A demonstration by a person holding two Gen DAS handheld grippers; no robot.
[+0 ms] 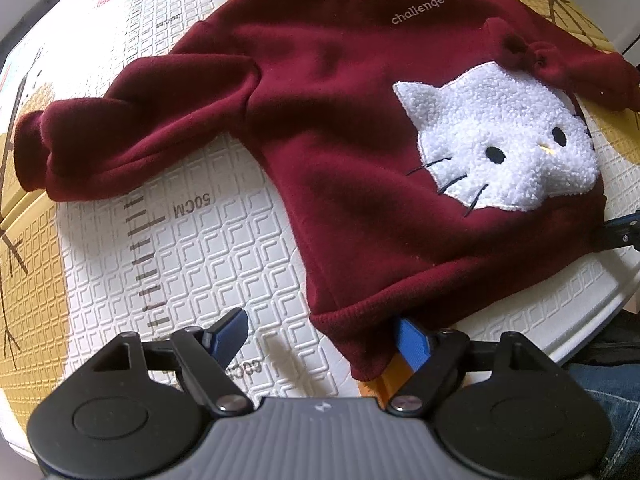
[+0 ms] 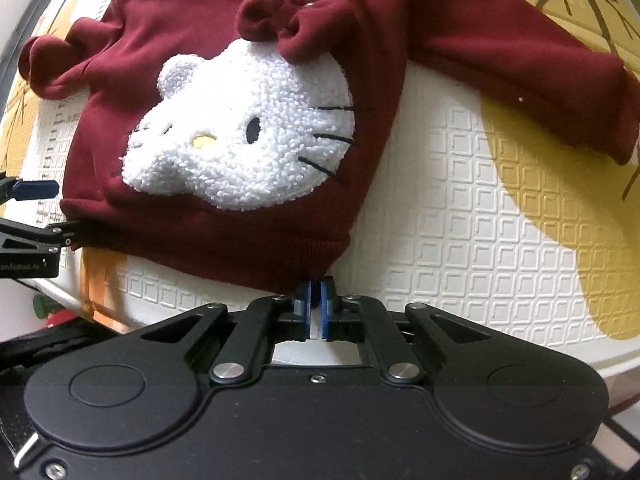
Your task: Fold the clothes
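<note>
The sweater [image 1: 340, 128] lies flat, front up, on a patterned mat [image 1: 208, 256], collar far from the person and hem nearest, both sleeves spread out sideways. The right tongs [image 2: 315, 296] are pinched nearly shut on the hem's right corner, a bit of ribbed fabric between the blue pads. The left tongs [image 1: 320, 332] stand wide at the opposite hem corner, one finger [image 1: 412, 342] tucked against the hem edge, the other on bare mat, nothing gripped yet. So both tongs sit at the hem, the sweater stretching away from them toward the collar. The white cat patch [image 1: 500, 144] and its bow [image 2: 288, 16] add bulk, but nothing blocks the way.
</note>
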